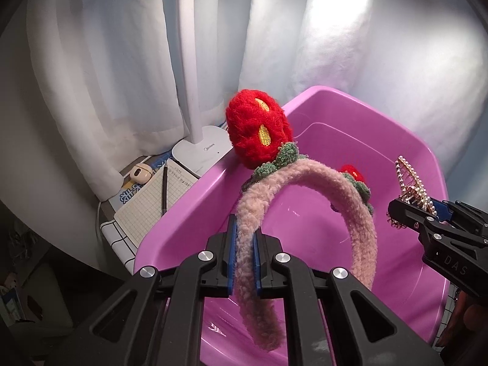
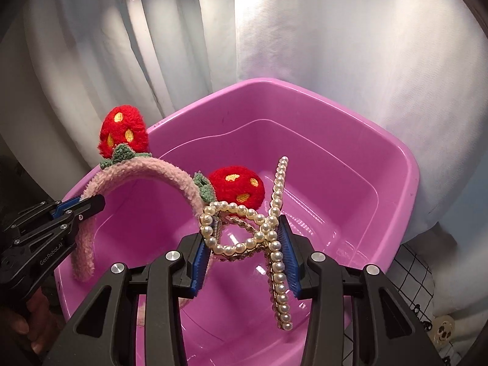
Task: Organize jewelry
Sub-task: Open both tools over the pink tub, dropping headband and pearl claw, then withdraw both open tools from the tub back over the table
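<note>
1. Left gripper (image 1: 244, 262) is clamped nearly closed on the fuzzy pink headband (image 1: 360, 231), its blue pads (image 1: 232, 256) squeezing one leg of the band from both sides.
2. That headband arches over the pink basin (image 1: 427, 164), with one leg hanging down inside it; it is held clear of the floor of the basin.
3. Two red knitted strawberries sit on the band: the larger-looking one (image 1: 259, 128) stands above the basin's left rim, the other (image 1: 353, 172) hangs over the basin's inside.
4. Beyond the basin's left rim lie a gridded notepad (image 1: 146, 201) with a pen (image 1: 164, 189) on it, next to a white lamp base (image 1: 201, 149).
5. Right gripper (image 2: 244, 259) stands partly open yet pressed on the pearl hair claw (image 2: 274, 238), pads (image 2: 289, 259) touching its two sides.
6. This claw hangs above the basin's interior, to the right of the headband and apart from it.
7. White curtains (image 2: 335, 45) hang behind the basin.
</note>
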### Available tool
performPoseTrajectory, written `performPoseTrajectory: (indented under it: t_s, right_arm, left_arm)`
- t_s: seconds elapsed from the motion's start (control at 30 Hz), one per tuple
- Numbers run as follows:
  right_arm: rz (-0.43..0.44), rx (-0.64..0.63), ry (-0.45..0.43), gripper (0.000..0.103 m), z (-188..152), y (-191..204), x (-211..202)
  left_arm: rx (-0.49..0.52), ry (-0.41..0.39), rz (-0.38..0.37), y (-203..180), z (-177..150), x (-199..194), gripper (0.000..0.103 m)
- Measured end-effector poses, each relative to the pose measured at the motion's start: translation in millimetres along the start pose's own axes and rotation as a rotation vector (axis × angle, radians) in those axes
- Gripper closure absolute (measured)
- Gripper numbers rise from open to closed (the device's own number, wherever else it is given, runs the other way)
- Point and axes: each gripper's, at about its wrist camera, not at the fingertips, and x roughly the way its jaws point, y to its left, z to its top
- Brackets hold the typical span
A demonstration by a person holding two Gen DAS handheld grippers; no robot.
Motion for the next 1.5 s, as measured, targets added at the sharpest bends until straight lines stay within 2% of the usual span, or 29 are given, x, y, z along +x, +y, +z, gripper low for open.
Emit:
performPoseTrajectory:
  t_s: [0.27, 0.37, 0.43, 0.47, 0.5, 0.53, 0.63, 0.8, 0.9, 1.13, 1.5]
  right_arm:
    - [-0.032, -0.024, 0.026, 0.062, -9, 7, 3]
    - [-0.043, -0.029, 0.034, 0.062, -10, 9, 4]
    - [-0.051, -0.025, 0.036, 0.062, -9, 9, 5]
    - [-0.053, -0.023, 0.035, 0.058, -8, 8, 5]
    - [-0.055, -0.022, 0.032, 0.049, -7, 9, 5]
    - [-0.057, -0.024, 0.027, 0.046, -7, 9, 3]
    - [-0.068, -0.026, 0.021, 0.043, -4, 8, 2]
    - [-0.063, -0.017, 0.012, 0.043, -4, 8, 0]
    - [-0.061, -0.021, 0.009, 0.043, -5, 10, -2]
    - [-0.055, -0.013, -0.012, 0.042, -7, 12, -10]
    - [-0.073, 0.013, -0.048, 0.041, -7, 17, -31]
  left_arm:
    - [0.009, 0.041, 0.012, 0, -4, 10, 0.090]
    - [0.014, 0.059, 0.009, 0, -6, 13, 0.086]
    - [0.026, 0.058, 0.007, -1, -6, 12, 0.079]
    - [0.035, 0.058, 0.011, -3, -6, 11, 0.076]
    - [0.039, 0.058, 0.019, -3, -7, 11, 0.062]
    - [0.037, 0.056, 0.029, -2, -7, 11, 0.041]
    - [0.038, 0.024, 0.037, -2, -5, 4, 0.035]
    - [0.015, 0.025, -0.005, 0, -3, 2, 0.025]
    - [0.020, 0.018, -0.004, -3, -3, -1, 0.018]
    - [0.011, -0.022, 0.028, 1, -6, -17, 0.010]
    - [-0.054, -0.061, 0.036, 15, -6, -44, 0.008]
